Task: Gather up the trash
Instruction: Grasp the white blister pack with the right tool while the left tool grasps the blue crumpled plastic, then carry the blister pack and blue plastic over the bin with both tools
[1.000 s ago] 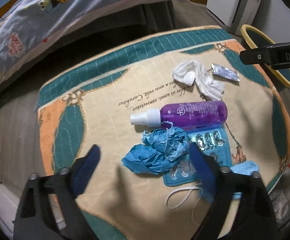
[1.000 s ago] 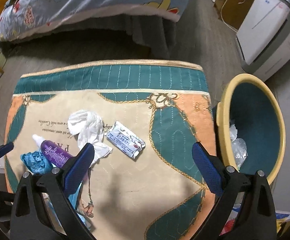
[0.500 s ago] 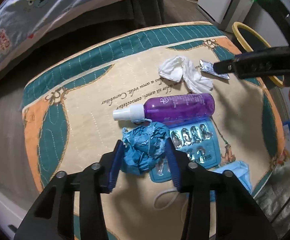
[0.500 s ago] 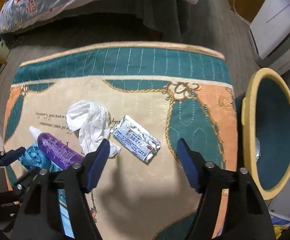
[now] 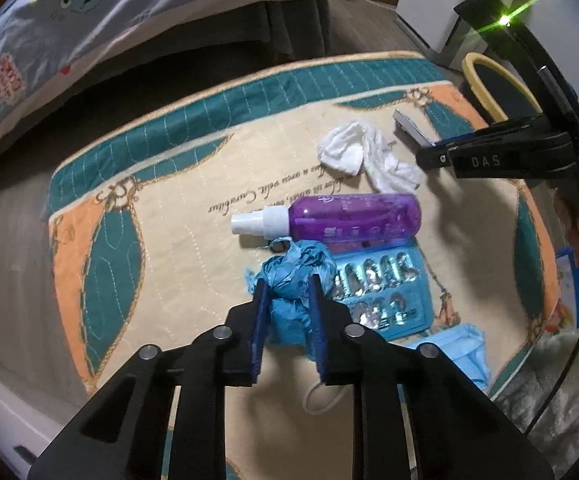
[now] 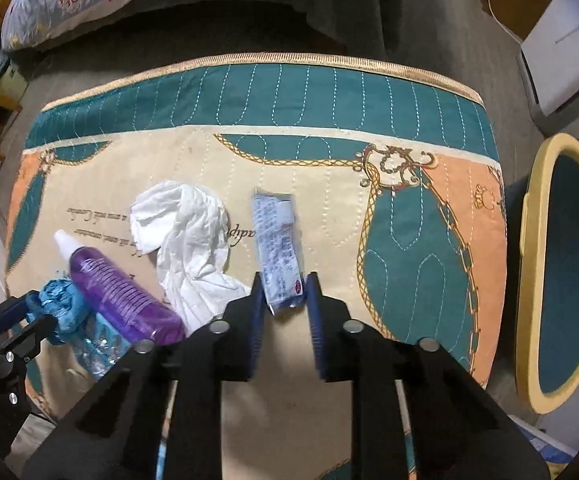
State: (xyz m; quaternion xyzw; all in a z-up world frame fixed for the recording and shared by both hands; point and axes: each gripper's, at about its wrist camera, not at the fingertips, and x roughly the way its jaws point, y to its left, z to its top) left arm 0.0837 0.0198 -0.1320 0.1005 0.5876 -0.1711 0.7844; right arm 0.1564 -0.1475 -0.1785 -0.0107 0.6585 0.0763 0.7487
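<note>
A crumpled blue paper wad [image 5: 289, 268] lies on the quilted mat [image 5: 161, 216]. My left gripper [image 5: 287, 282] points steeply down over it. Its jaws are closing, and both pads press on the wad's sides. A silver-white foil packet [image 6: 275, 232] lies further right on the mat. My right gripper [image 6: 284, 280] points straight down over the packet's near end, jaws closing, pads against both of its edges. A white tissue [image 6: 185, 228], a purple spray bottle [image 5: 349, 218], a blue blister pack [image 5: 381, 292] and a blue face mask [image 5: 457, 352] lie loose on the mat.
A teal bin with a yellow rim [image 6: 529, 264] stands on the floor just right of the mat. A bed with a cartoon-print cover [image 5: 69, 20] runs along the far side. White appliances [image 6: 561, 52] stand at the back right.
Both grippers went from wide open to nearly shut. The left closed around the blue wad. The right came down and closed around the packet's near end.
</note>
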